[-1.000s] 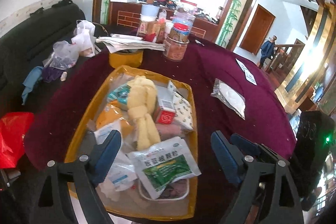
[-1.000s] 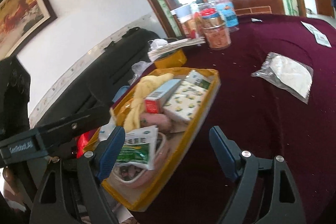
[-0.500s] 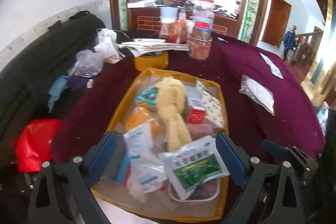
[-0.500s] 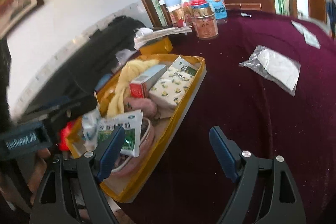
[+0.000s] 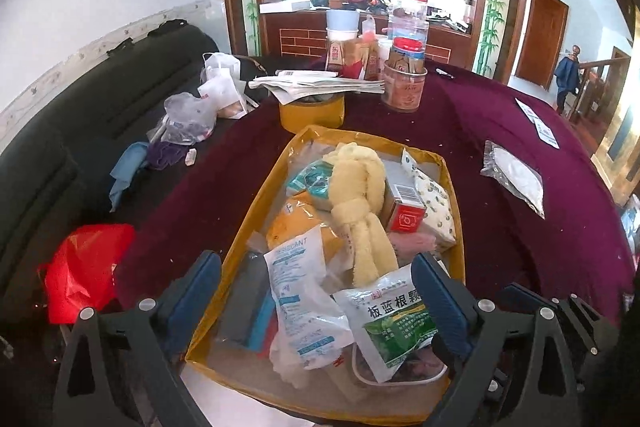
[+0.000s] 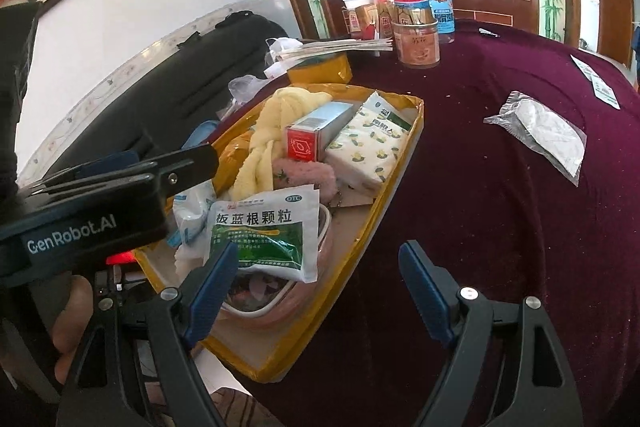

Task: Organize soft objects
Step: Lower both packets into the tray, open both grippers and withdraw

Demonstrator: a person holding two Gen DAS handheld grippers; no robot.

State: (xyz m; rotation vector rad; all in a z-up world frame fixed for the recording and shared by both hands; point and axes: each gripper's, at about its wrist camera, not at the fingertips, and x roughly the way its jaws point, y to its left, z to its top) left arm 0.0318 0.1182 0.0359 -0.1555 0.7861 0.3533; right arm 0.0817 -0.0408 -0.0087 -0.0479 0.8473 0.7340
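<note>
Hovered over the near end of a shallow yellow cardboard tray [image 5: 256, 203] with the left tongs [image 5: 316, 291] spread wide, blue pads apart on either side of the tray's load, pinching nothing. Held the right tongs [image 6: 320, 291] likewise spread and empty, above the tray's near right corner and the maroon cloth of the round desk [image 6: 500, 227]. Found, heaped in the tray, a knotted pale-yellow fluffy towel [image 5: 360, 195] lying lengthwise down the middle, a white-and-green printed medicine sachet [image 5: 396, 319] at the near end resting on a white-rimmed bowl [image 5: 400, 377], a clear plastic pouch with blue print [image 5: 300, 291] just left of the sachet, an orange packet [image 5: 296, 223] beyond it, a red-ended silver carton [image 5: 404, 203] touching the towel's right side, a soft tissue pack with a lemon print [image 5: 434, 203] against the right wall, and a pink fuzzy item [image 6: 308, 175] partly under the carton. Saw, well apart on the cloth to the right, a clear bag holding something white [image 5: 516, 175]. Noted a yellow round tin [image 5: 312, 111] under a stack of papers just beyond the tray, with a jar of packets [image 5: 404, 83] near it. Glimpsed, in the right view, the left tool's dark body [image 6: 92, 215] and part of a hand [image 6: 68, 323] beside the tray.
</note>
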